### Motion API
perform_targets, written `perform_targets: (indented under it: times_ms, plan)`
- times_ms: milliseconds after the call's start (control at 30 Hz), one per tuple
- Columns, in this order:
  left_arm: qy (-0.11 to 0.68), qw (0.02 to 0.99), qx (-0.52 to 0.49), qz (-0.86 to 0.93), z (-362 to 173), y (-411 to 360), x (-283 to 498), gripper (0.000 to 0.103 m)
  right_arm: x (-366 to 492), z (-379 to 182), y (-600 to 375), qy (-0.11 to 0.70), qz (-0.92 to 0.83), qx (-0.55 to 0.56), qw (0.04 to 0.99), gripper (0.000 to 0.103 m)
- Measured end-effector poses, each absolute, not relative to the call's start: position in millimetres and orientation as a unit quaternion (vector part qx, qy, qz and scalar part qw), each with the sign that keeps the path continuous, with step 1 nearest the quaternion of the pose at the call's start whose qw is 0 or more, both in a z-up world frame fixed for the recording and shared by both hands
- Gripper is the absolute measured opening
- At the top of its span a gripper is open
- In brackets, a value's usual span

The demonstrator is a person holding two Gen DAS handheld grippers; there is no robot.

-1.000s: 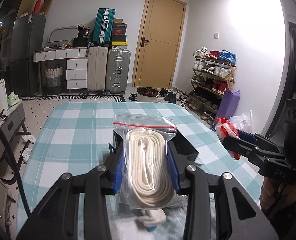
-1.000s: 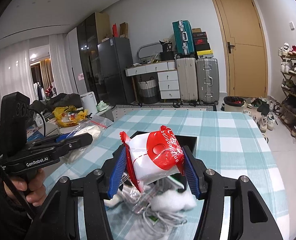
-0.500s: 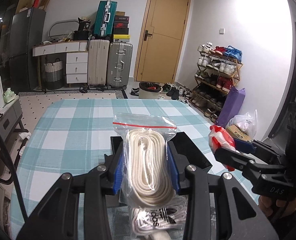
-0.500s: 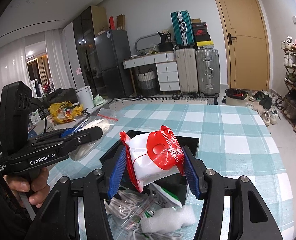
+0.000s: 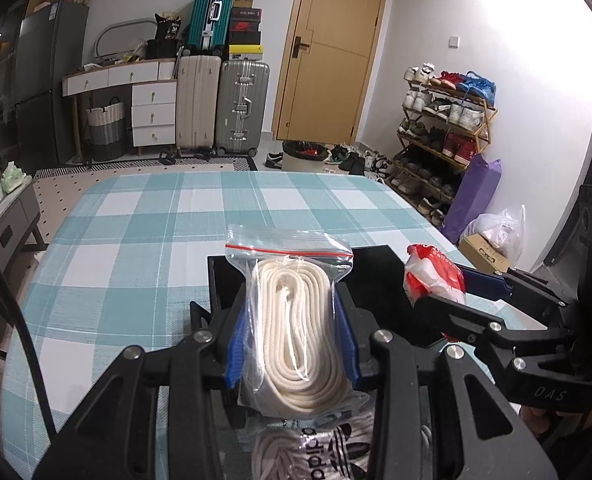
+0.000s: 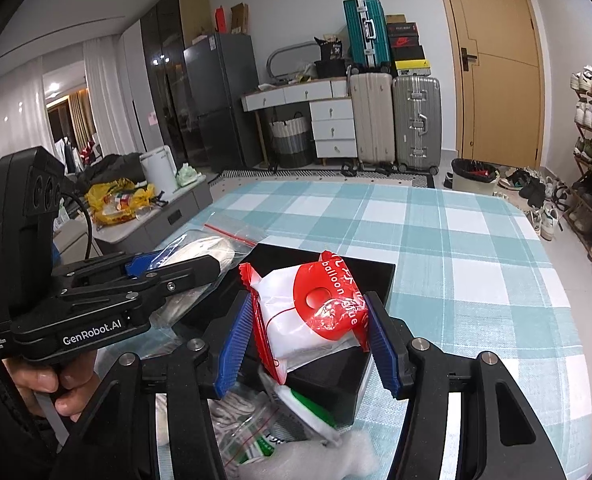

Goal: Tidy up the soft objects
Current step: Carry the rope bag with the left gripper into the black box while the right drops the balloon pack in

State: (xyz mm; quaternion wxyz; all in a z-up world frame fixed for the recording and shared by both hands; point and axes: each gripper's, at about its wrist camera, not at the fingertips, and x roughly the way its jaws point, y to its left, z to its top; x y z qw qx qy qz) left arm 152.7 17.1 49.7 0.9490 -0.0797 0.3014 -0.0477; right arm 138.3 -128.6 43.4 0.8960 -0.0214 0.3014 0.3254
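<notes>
My left gripper (image 5: 292,344) is shut on a clear zip bag of white rope (image 5: 296,320) and holds it over the near edge of a black open box (image 5: 379,264). My right gripper (image 6: 311,332) is shut on a red and white balloon glue packet (image 6: 315,312) and holds it over the same black box (image 6: 296,256). The right gripper and its packet (image 5: 431,276) show at the right of the left wrist view. The left gripper with the rope bag (image 6: 200,252) shows at the left of the right wrist view.
The box sits on a teal checked tablecloth (image 5: 144,240). Below the grippers lie an Adidas lace bag (image 5: 315,456), a bag of white cord (image 6: 240,420), a green and white packet (image 6: 307,404) and white foam (image 6: 335,460). A shoe rack (image 5: 443,128) stands at the right.
Both grippers have moved forward with their loads, from over the pile of soft items to over the black box. They have come closer together. Both grips are unchanged.
</notes>
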Motion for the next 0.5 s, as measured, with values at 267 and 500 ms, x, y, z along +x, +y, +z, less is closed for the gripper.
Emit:
perform_targets:
  times_ms: [267, 500]
  plan:
    - [0.319, 0.943, -0.081, -0.052, 40.4, 16.4, 168.8, 0.037, 155.6, 29.0, -123.4, 0.324, 0.322, -0.036, 0.889, 0.056]
    - [0.329, 0.94, -0.072, -0.055, 34.0, 12.6, 178.4, 0.037, 162.9, 23.4, -119.8, 0.329, 0.321, -0.044, 0.887, 0.056]
